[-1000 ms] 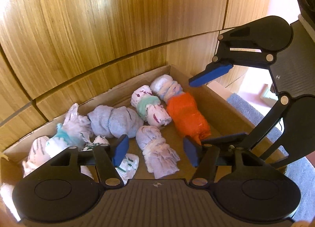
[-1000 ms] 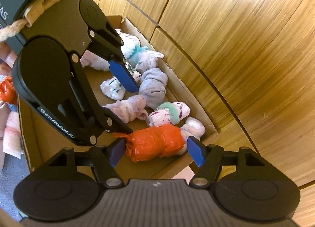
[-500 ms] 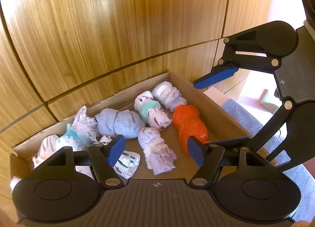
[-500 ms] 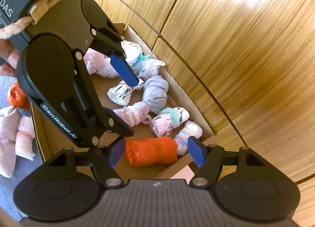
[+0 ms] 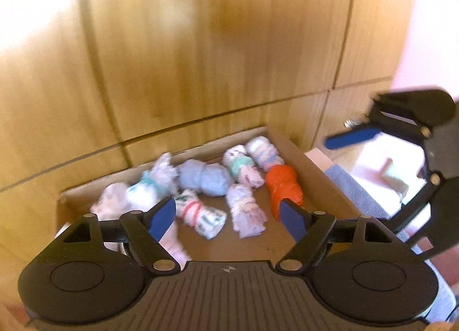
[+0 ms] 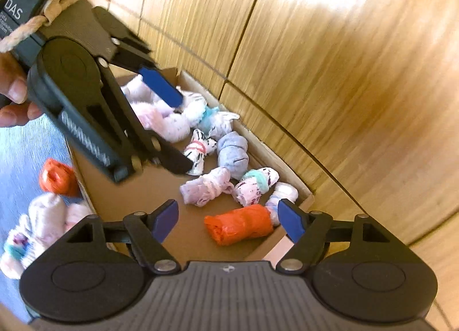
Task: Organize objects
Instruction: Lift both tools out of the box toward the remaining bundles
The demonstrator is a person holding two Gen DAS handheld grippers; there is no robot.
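**Sock Sorting: Box Partly Filled, Bundles Left on the Floor**

Status at this moment:

- Cardboard box [image 6: 149, 187] set against the wood-panelled wall [image 6: 330, 72]. Rolled sock bundles inside, mostly along the wall side.
- Orange bundle [image 6: 239, 224] lying on its side at the near end of the box, touching a pale striped bundle [image 6: 282, 194] in the corner. Free of both grippers.
- Further along the row: a white bundle with a green band [image 6: 255, 184], a grey bundle [image 6: 232, 156], a pinkish bundle [image 6: 205, 190] nearer the middle, a white bundle with a red band [image 6: 198, 150], then more pale bundles toward the far end, partly hidden.
- Left gripper [image 5: 226, 220]: released, nothing between the blue pads. Jaws just been opening. Poised above the box, clear of the contents.
- Right gripper [image 6: 228, 220]: released, empty. Jaws just been opening. Orange bundle seen between the pads but below them, resting on the box floor, not pressed.
- A hand [image 6: 13, 95] visible on the left gripper's handle in the right wrist view.

Remaining, as judged from the views:

- Second orange bundle [image 6: 57, 177] on the grey carpet [image 6: 25, 141] just outside the box.
- Cluster of pale bundles [image 6: 37, 224] beside it, also outside.
- Free space along the near side of the box floor.

Estimated progress: well past the middle; several bundles boxed, a few left to collect. Count of bundles outside not certain: view cut off at the edge.
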